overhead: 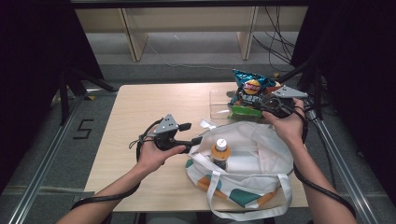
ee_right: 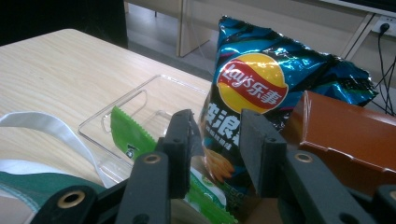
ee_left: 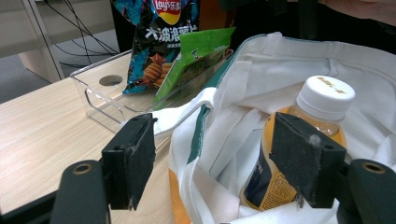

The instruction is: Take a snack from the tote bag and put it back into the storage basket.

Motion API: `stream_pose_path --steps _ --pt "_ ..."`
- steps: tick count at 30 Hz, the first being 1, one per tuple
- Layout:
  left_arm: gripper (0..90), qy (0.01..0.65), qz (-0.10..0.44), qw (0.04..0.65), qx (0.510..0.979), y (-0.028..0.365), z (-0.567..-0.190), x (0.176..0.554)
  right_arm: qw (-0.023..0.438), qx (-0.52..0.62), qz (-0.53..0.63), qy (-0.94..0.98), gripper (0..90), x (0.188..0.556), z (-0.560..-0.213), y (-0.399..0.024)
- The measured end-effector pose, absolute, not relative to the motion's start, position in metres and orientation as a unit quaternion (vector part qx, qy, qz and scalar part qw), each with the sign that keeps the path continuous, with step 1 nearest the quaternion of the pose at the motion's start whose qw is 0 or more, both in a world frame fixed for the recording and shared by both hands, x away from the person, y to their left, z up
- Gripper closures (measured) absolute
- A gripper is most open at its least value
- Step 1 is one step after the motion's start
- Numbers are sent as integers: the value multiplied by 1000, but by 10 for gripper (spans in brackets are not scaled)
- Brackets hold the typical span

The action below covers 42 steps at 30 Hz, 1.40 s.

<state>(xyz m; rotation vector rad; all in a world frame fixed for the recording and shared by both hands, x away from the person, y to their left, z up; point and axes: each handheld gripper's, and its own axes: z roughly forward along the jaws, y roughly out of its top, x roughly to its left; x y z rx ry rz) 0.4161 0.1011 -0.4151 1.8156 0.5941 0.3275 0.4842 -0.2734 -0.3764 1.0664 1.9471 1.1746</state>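
Blue chip bag (ee_right: pixel 275 93): shiny foil, standing in the clear tray, with a red and yellow round logo reading "Lay's" followed by Chinese characters; more white Chinese writing sits below the logo
Green packet (ee_right: pixel 128 133): flat, with a zigzag edge, leaning in the same tray just beside the blue chip bag; its print is too small to read
Clear tray (ee_left: pixel 100 95): transparent plastic, on the far right part of the table, just behind the tote bag
Brown box (ee_right: pixel 348 133): glossy, at the right of the blue chip bag in the right gripper view, no writing visible
Right gripper (ee_right: pixel 217 135): held at the tray, jaws partly apart with the lower part of the blue chip bag between them; whether the pads press on the foil I cannot tell
Left gripper (ee_left: pixel 215 158): jaws wide, nothing pressed, held at the left rim of the tote bag
Tote bag (overhead: pixel 261 154): white cloth with green and orange patches, mouth open, on the near right of the table
Bottle (ee_left: pixel 303 140): orange drink with white cap, upright inside the tote bag; faint marks on the cap cannot be read
Table (overhead: pixel 140 116): light wood
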Motion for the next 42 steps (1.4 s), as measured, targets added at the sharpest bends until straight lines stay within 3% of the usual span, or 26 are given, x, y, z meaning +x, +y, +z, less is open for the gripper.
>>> stream_pose_path --steps 27,42 --pt "310 248 138 578 765 100 -410 412 300 442 483 694 490 427 -375 -309" --pt "315 247 126 586 761 96 -408 407 296 454 491 682 464 410 -379 -320"
